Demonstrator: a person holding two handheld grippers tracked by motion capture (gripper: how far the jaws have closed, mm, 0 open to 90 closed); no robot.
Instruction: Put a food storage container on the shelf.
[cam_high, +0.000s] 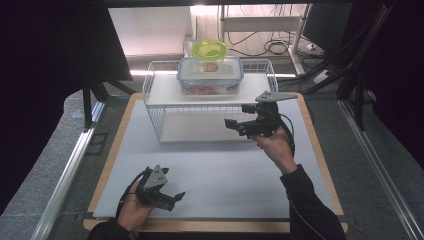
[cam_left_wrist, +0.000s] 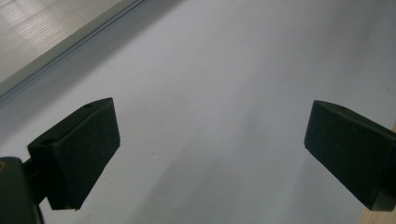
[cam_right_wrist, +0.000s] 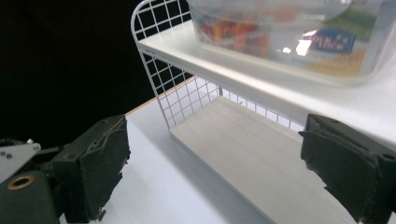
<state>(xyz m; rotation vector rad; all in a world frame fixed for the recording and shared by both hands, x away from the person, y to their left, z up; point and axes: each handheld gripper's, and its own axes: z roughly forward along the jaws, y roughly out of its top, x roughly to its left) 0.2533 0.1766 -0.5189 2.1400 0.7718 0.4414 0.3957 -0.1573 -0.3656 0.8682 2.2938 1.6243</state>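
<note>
- Clear plastic, the lidded food container (cam_high: 210, 75) sits on the top shelf of the white wire rack (cam_high: 155, 107), a green bowl (cam_high: 209, 49) behind it; the right gripper (cam_high: 245, 119) hovers by the rack's front, the left gripper (cam_high: 172, 198) low on the white mat (cam_high: 220, 175).
- Left gripper view: jaws wide apart over bare mat.
- Right gripper view: jaws apart, empty; the container looks rigid, smooth, probably slippery, best gripped across its rim.

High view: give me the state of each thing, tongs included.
Left tongs: open, holding nothing, low over the mat.
Right tongs: open, holding nothing, in front of the rack.
Food box: lid on, sitting on the rack's top shelf.
Green bowl: upright on the box lid.
Wire rack: upright, lower shelf bare.
</note>
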